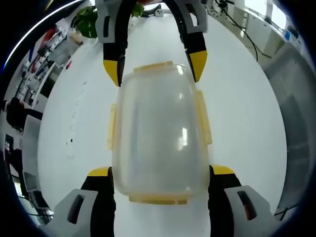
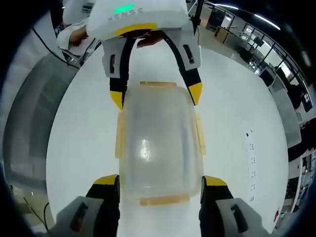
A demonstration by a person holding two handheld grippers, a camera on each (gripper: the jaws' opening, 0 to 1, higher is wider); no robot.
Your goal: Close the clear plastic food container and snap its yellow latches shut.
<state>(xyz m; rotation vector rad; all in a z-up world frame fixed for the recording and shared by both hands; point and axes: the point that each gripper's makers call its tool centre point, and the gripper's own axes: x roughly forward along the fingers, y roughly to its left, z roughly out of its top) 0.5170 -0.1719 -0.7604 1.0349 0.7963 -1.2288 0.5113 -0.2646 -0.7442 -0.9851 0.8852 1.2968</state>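
The clear plastic container lies on the white table with its lid on top. Yellow latches run along its long sides and both ends; I cannot tell whether they are snapped. The two grippers face each other across it. My left gripper has its jaws spread wide, pressing one end's two sides. My right gripper straddles the opposite end the same way, its yellow tips against the corners.
A power strip lies on the table beside the container. A green plant stands at the far end. Grey floor lies past the table edge. A hand holds the left gripper.
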